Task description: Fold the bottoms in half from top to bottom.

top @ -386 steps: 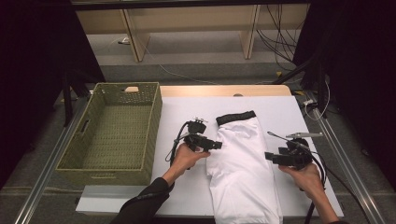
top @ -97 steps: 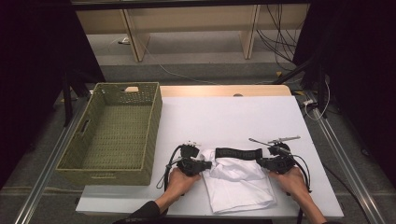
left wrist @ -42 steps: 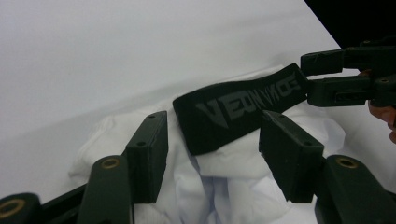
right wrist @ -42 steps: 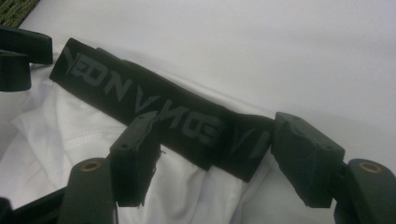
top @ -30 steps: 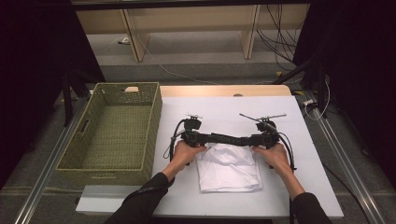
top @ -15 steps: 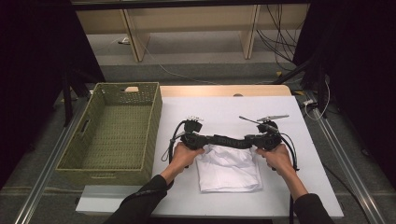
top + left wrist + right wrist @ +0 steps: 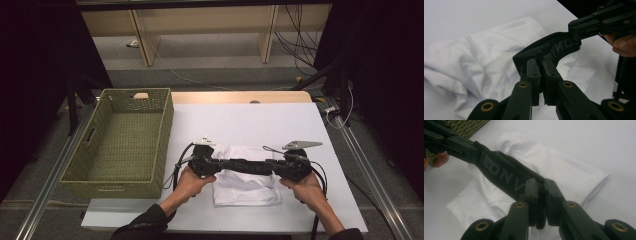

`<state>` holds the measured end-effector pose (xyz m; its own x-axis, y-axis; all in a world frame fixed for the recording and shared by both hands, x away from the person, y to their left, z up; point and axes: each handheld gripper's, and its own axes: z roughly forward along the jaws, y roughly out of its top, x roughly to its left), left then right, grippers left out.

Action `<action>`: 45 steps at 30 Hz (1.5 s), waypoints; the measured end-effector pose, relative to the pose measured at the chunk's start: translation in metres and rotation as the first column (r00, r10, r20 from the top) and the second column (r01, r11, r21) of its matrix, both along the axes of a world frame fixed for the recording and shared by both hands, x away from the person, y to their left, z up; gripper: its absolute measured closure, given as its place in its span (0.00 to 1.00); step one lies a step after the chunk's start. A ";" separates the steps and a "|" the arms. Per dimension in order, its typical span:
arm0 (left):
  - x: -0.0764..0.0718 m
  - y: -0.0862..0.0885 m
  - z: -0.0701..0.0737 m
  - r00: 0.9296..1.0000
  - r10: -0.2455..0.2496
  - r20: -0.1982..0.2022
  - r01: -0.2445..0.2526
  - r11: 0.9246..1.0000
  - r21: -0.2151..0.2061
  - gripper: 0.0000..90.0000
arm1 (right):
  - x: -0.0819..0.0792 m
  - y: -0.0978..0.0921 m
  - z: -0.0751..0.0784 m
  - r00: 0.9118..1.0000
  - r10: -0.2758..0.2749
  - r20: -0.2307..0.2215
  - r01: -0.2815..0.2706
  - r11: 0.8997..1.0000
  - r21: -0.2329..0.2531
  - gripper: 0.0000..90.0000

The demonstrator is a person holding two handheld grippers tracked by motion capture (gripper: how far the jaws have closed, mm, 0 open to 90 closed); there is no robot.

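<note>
On the white tabletop (image 7: 240, 120) a folded white garment (image 7: 246, 186) lies a little toward six o'clock of the middle, and its black waistband (image 7: 244, 165) is held stretched across the garment's twelve o'clock edge between the two tools. The left gripper (image 7: 212, 163) has its jaws closed on the nine o'clock end of the waistband; in the left gripper view the band (image 7: 549, 50) is pinched between the two black jaws, with grey lettering running along it toward the right gripper (image 7: 584, 27) farther off. The right gripper (image 7: 277, 167) has its jaws closed on the three o'clock end, and the right gripper view shows the lettered band (image 7: 504, 176) clamped between them, with white cloth (image 7: 564, 172) bunched below. The person's left hand (image 7: 192, 181) and right hand (image 7: 305, 185) grasp the tools from six o'clock. A woven green basket (image 7: 165, 130) stands at nine o'clock of the garment, well apart from it, and nothing can be seen lying in it.
</note>
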<state>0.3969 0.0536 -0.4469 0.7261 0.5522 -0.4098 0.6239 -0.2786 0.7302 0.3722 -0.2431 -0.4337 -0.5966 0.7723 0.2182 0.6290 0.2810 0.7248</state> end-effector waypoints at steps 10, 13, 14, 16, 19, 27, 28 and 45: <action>-0.023 0.005 -0.006 0.999 -0.051 -0.006 0.051 0.998 0.020 0.93 | -0.035 0.002 -0.001 0.999 0.035 0.021 -0.035 0.999 -0.015 0.91; -0.029 0.006 -0.007 0.998 -0.065 0.001 0.065 0.997 0.035 0.93 | -0.041 0.001 -0.003 0.999 0.045 0.024 -0.045 0.999 -0.028 0.91; -0.032 0.006 -0.009 0.997 -0.074 0.001 0.074 0.997 0.037 0.92 | -0.043 0.001 -0.003 0.999 0.046 0.020 -0.045 0.999 -0.029 0.91; -0.035 0.005 -0.011 0.996 -0.086 -0.001 0.086 0.995 0.051 0.92 | -0.048 0.001 -0.005 0.998 0.054 0.015 -0.053 0.998 -0.036 0.90; -0.040 0.004 -0.013 0.995 -0.098 0.000 0.098 0.993 0.064 0.92 | -0.055 0.002 -0.007 0.998 0.061 0.000 -0.061 0.997 -0.037 0.89; -0.053 0.006 -0.012 0.992 -0.128 0.007 0.127 0.988 0.087 0.89 | -0.072 0.007 -0.009 0.996 0.089 -0.010 -0.089 0.994 -0.061 0.86; -0.054 0.007 -0.011 0.991 -0.133 0.010 0.131 0.987 0.096 0.88 | -0.073 0.007 -0.009 0.995 0.096 -0.008 -0.096 0.993 -0.069 0.86; -0.060 0.037 0.006 0.998 -0.029 0.064 0.025 0.998 0.065 0.78 | -0.085 -0.003 -0.002 0.998 0.050 0.035 -0.049 0.998 -0.042 0.80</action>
<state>0.3371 0.0901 -0.4414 0.7648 0.5559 -0.3256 0.5677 -0.3423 0.7487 0.2870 -0.2458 -0.4353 -0.6413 0.7493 0.1652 0.5874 0.3410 0.7339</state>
